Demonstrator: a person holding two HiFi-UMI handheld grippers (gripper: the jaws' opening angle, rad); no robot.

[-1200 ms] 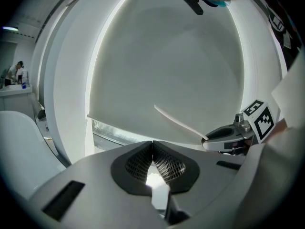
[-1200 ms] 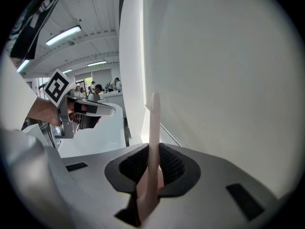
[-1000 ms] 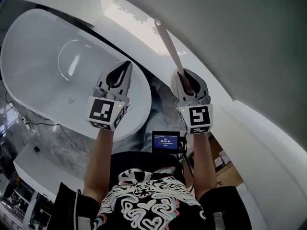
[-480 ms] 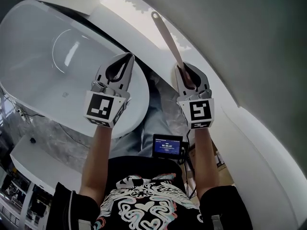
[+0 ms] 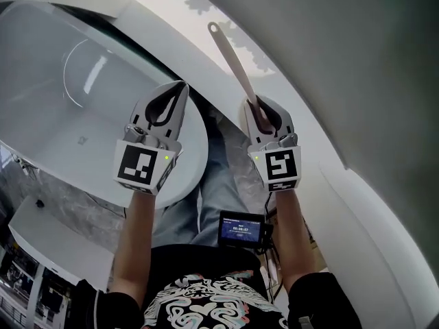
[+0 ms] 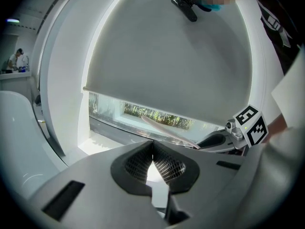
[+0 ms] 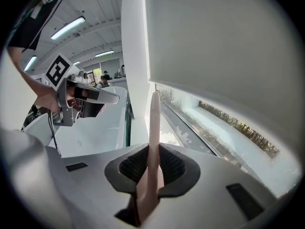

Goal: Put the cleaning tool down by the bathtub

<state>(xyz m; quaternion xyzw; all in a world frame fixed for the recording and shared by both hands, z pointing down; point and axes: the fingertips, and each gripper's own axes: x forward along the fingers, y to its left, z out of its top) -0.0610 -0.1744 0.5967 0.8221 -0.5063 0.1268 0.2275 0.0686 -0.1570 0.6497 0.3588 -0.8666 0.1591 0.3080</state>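
Observation:
A long pale pink cleaning tool handle (image 5: 233, 62) sticks up and away from my right gripper (image 5: 260, 110), which is shut on its lower end. In the right gripper view the handle (image 7: 154, 128) runs straight out between the jaws toward the window sill. My left gripper (image 5: 173, 96) is shut with nothing in it, held over the near rim of the white bathtub (image 5: 75, 115). In the left gripper view its tips (image 6: 152, 147) meet, and the right gripper (image 6: 224, 140) with the handle (image 6: 164, 128) shows beyond.
A white window sill ledge (image 5: 185, 33) runs behind the tub under a grey roller blind (image 6: 167, 61). A white curved surround (image 5: 370, 204) lies at right. A small black screen (image 5: 241, 229) hangs at the person's waist. The marble floor (image 5: 82, 204) shows below the tub.
Both grippers have shifted slightly left and up in the view, and the bathtub has slid toward the left edge. The handle stays gripped, pointing the same way.

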